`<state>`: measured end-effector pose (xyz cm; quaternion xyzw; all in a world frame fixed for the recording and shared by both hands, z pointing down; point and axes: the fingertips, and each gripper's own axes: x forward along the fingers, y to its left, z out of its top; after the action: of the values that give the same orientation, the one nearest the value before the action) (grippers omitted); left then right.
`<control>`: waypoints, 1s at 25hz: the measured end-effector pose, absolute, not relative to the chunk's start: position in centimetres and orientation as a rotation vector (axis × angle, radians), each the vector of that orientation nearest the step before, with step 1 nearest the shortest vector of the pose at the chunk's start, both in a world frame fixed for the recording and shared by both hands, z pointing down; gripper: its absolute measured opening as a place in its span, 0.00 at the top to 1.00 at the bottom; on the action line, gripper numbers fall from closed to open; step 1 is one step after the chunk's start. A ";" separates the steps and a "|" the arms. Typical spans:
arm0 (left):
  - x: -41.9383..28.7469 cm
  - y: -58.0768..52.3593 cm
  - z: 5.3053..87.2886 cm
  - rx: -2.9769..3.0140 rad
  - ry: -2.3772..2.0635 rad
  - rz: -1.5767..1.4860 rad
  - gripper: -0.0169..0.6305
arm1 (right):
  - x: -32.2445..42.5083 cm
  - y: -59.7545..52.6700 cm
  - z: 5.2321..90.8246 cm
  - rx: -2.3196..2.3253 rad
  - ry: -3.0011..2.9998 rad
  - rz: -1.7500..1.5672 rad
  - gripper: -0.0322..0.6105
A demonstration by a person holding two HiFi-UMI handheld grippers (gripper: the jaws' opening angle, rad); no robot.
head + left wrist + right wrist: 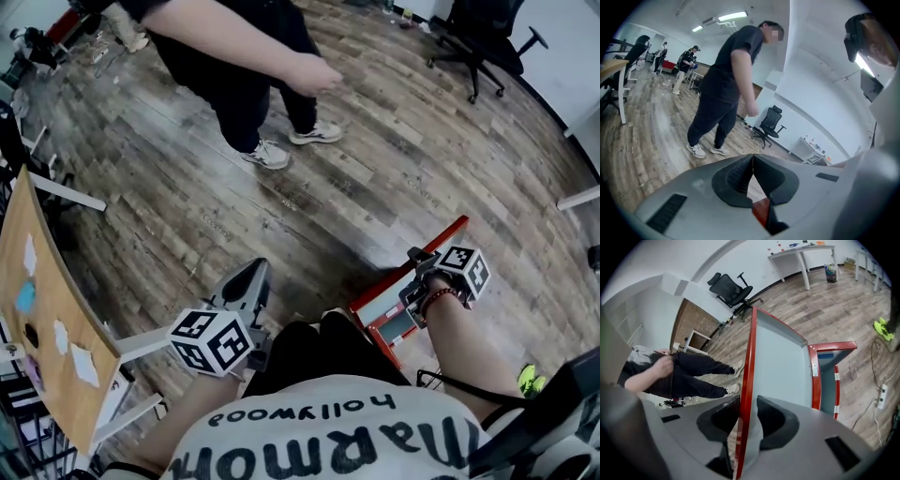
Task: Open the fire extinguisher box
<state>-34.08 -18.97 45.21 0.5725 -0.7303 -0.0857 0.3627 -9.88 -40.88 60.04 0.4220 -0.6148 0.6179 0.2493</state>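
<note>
The red fire extinguisher box stands on the wood floor by my right knee, and its door is swung wide. In the right gripper view the door shows its grey inner face and runs edge-on toward me, with the box body behind it. My right gripper has the door's red edge between its pads, which lie against both sides; it also shows in the head view. My left gripper hovers over the floor left of the box, its pads meeting at the tips with nothing between them.
A person stands on the floor a few steps ahead. An office chair is at the far right. A wooden board on white legs stands close at my left. A power strip with cable lies right of the box.
</note>
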 end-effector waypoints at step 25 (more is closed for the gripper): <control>-36.5 -9.3 45.9 1.142 -2.072 -0.179 0.96 | -14.8 -42.5 66.1 1.329 -1.550 1.480 0.75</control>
<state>-36.48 -9.32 45.94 0.4461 -0.8096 -0.0698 0.3749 -14.78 -42.48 66.10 0.5019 -0.5853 0.5590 0.3050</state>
